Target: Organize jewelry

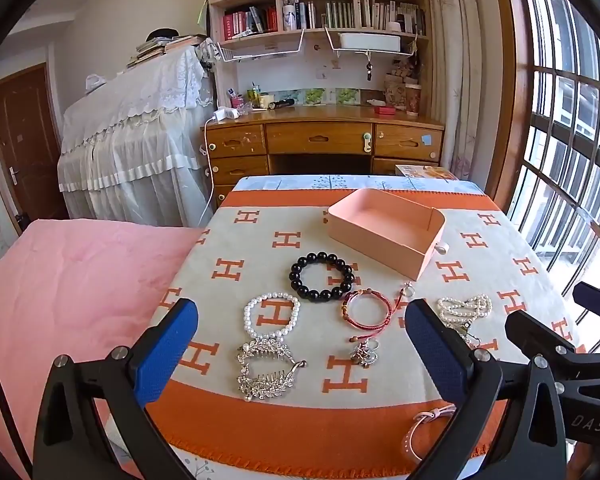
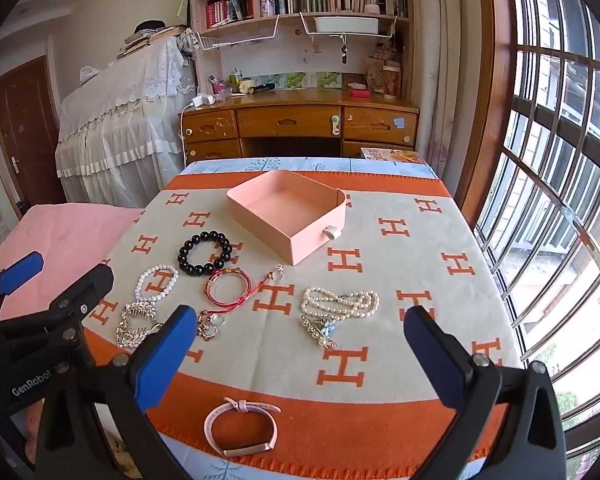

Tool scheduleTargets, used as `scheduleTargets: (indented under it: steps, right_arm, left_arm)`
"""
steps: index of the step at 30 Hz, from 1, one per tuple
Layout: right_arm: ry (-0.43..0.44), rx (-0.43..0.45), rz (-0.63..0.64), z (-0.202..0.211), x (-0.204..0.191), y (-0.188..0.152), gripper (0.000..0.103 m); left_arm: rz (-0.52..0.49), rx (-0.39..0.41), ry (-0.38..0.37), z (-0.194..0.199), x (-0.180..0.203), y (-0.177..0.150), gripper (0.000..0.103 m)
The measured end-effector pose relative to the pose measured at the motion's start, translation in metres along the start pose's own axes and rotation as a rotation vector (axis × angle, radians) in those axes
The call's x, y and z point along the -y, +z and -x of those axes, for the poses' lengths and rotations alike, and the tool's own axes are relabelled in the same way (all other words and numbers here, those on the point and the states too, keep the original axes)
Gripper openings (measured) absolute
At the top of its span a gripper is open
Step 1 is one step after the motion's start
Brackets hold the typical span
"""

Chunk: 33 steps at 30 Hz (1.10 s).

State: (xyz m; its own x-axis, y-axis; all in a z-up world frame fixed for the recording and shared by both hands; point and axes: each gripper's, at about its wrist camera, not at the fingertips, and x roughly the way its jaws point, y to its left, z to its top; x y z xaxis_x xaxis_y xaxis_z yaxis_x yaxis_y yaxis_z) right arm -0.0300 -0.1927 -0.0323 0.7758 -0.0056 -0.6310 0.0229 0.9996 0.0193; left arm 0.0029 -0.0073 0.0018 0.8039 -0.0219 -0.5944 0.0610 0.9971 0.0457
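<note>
Hovering with jaws spread wide and empty, the left gripper (image 1: pixel 300 344) and right gripper (image 2: pixel 300 348) look poised to start, since the bracelets (image 1: pixel 324 278), hair combs (image 1: pixel 266 368) and pearl necklace (image 2: pixel 340 306) lie scattered before the empty pink box (image 2: pixel 288 214), so one piece needs picking first.

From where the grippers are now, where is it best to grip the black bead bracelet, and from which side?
Probably from above, pinching the near arc of the black bead bracelet. It lies flat as an open ring on the cloth, apart from the pink box, so one finger could go inside the ring and one outside. The left gripper is open and nearer.
</note>
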Motion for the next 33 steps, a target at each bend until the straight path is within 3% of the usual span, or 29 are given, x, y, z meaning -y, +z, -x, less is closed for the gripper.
scheduleTargets:
  steps: [33]
  right_arm:
    - [0.001, -0.020, -0.018, -0.011, -0.006, -0.009, 0.103]
  left_arm:
    - [0.000, 0.010, -0.007, 0.000, 0.004, -0.002, 0.102]
